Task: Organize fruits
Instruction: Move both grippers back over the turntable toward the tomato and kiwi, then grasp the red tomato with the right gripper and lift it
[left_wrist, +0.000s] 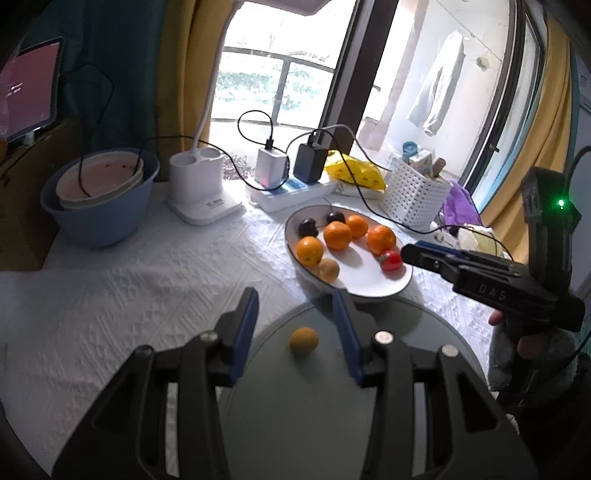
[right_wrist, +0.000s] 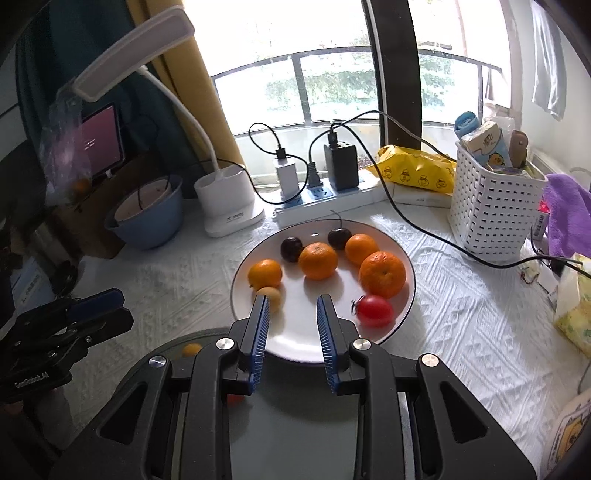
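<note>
1. The right gripper (right_wrist: 293, 301), clenched nearly together and empty, would need to open before settling on the tomato (right_wrist: 374, 310) at its one o'clock, then squeeze gently.
2. The left gripper (left_wrist: 294, 299) hangs released and empty over the grey plate (left_wrist: 295, 406).
3. Glossy oranges (right_wrist: 317, 260) fill the white plate (right_wrist: 295, 347); one small yellow fruit (left_wrist: 303, 340) sits on the grey plate.

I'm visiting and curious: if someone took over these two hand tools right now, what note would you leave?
Left gripper: open, empty, pointing at the grey plate.
Right gripper: shut, empty, pointing at the white plate.
Done: one small yellow fruit lies on the grey plate.
Left: four oranges, two dark fruits, a red tomato and a brownish fruit on the white plate.
</note>
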